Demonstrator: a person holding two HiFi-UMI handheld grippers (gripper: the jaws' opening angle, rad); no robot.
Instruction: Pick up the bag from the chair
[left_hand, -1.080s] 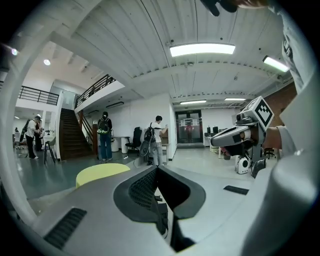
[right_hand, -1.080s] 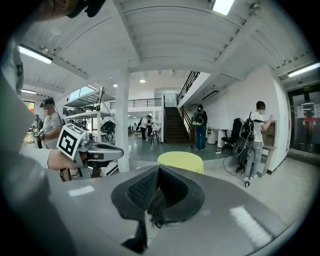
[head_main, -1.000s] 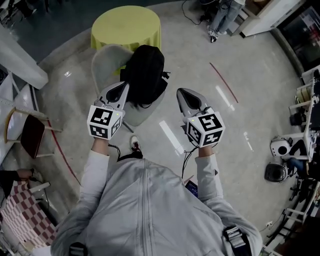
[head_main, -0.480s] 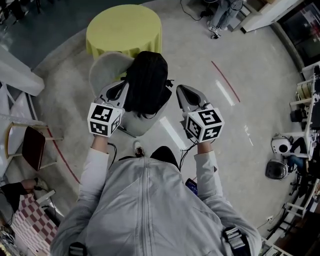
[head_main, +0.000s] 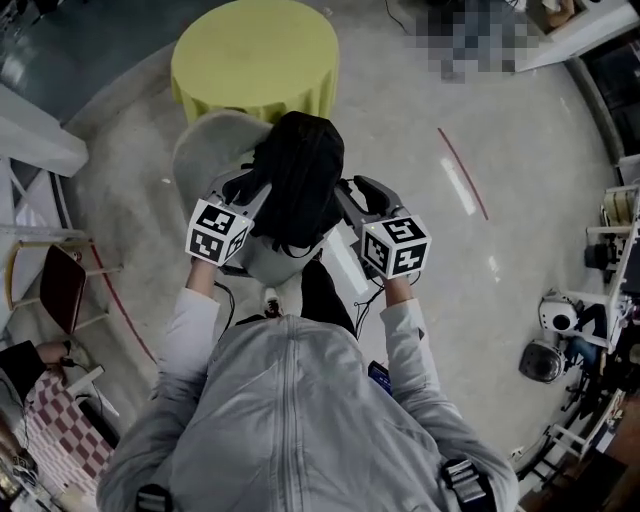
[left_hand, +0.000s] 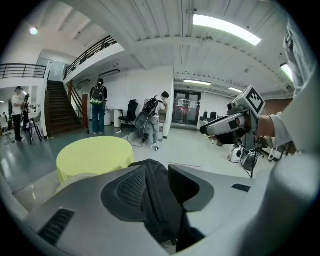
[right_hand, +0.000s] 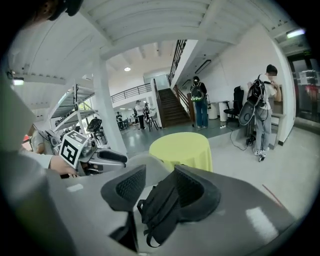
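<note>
A black backpack (head_main: 297, 175) sits upright on a pale grey chair (head_main: 205, 150) just ahead of me. My left gripper (head_main: 243, 187) is against the bag's left side and my right gripper (head_main: 350, 192) is at its right side, so the two flank it. In the left gripper view the bag (left_hand: 155, 195) fills the gap between the spread jaws of the left gripper (left_hand: 156, 172). The right gripper view shows the bag (right_hand: 160, 207) and its loose straps between the parted jaws of the right gripper (right_hand: 160, 172). Neither pair of jaws is closed on it.
A round table under a yellow cloth (head_main: 255, 60) stands right behind the chair. A red-seated chair (head_main: 60, 285) is at the left, and a red floor line (head_main: 463, 172) and helmets and gear (head_main: 560, 320) are at the right. People stand far off by a staircase (left_hand: 57, 112).
I have stepped closer to the chair. Both grippers moved forward and inward, from short of the bag to either side of it.
</note>
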